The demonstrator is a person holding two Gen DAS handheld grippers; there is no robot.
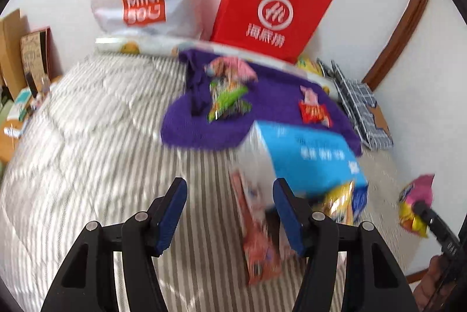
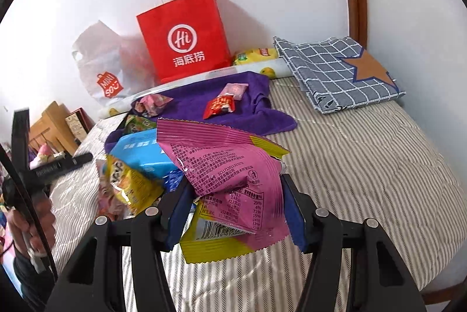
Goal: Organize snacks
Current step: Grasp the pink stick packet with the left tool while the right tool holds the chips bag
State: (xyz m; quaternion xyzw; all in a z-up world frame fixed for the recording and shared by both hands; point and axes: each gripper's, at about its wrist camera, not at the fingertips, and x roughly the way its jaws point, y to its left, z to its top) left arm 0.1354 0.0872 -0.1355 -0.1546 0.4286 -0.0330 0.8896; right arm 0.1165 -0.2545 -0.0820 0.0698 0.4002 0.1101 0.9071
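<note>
The pink packet [image 2: 233, 180] is clamped between the blue pads [image 2: 178, 213] of the right gripper [image 2: 236, 210], raised above the striped bed [image 2: 364, 166]. Its long axis runs from the yellow barcode end, nearest the camera, up and away to the serrated pink edge; the printed back panel faces the camera. In the left wrist view the same packet [image 1: 416, 205] appears at far right, gripped by the right gripper [image 1: 420, 208]. The left gripper [image 1: 230, 213] is spread wide with nothing between its pads, hovering over the bed [image 1: 102, 151]. Just left of the packet stands a pile: a blue box [image 2: 140, 151] lying tilted, a yellow bag [image 2: 131, 183] against its near end, and an orange packet [image 1: 259, 247] lying lengthwise beside it. Beyond, a purple towel [image 2: 204, 108] holds a red sachet [image 2: 219, 105], a pale pink sachet [image 2: 235, 90], a pink wrapper [image 2: 151, 102] and a green packet [image 1: 227, 99]. At the wall stand a red bag [image 2: 184, 40] and a white bag [image 2: 99, 64]; their contents are not visible. A checked cloth [image 2: 335, 73] lies folded to the right.
</note>
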